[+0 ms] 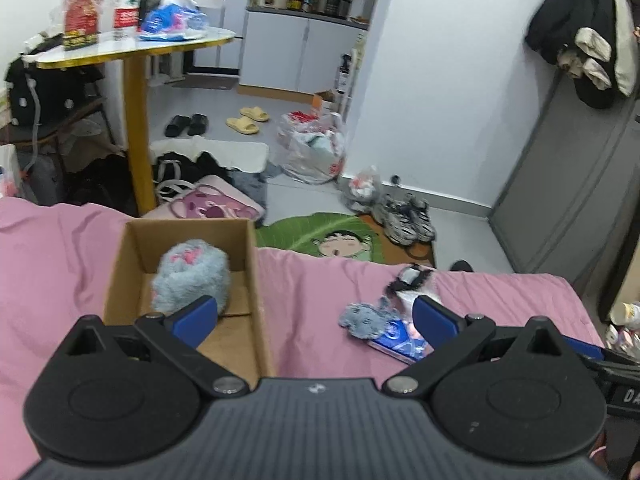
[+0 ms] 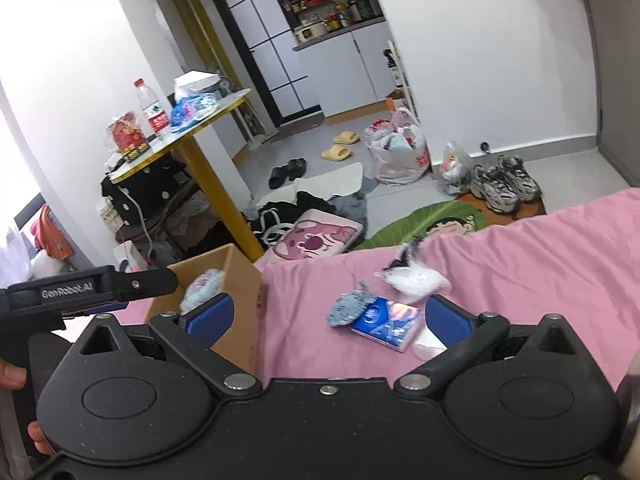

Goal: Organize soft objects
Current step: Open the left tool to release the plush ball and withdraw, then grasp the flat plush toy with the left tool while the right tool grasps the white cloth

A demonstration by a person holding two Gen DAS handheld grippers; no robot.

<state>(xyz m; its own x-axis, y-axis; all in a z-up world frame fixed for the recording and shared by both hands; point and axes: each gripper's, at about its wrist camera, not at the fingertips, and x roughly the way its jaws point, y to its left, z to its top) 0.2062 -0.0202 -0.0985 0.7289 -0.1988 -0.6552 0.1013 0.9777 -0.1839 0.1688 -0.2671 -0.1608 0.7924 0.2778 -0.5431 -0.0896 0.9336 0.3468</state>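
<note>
Cardboard, brown and open-topped, forms the box (image 1: 256, 280) that sits on the pink bedsheet (image 1: 60, 248) near the bed's edge, and inside it lies a fluffy grey-blue plush bundle with pink spots (image 1: 192, 280), resting against the box floor toward the far wall. The left gripper (image 1: 316, 314) hangs above the sheet with its blue-padded fingers (image 1: 200, 314) spread wide and nothing between them; one pad overlaps the box's near side in the left wrist view (whether it touches the cardboard cannot be told). The right gripper (image 2: 328, 318) is likewise spread apart and empty, its blue pads (image 2: 444, 316) framing the loose items on the bed.

Those items lie to the right of the box, well apart from it: a small grey-blue fuzzy piece (image 2: 346, 308) just beside and partly touching a flat blue printed packet (image 2: 386, 322), and beyond them a white fluffy tuft with a black part (image 2: 416, 280) (its outline is blurred). In the right wrist view the black body of the left tool, lettered in white, crosses the left edge next to the box, with a hand (image 2: 12, 376) partly visible below it.
</note>
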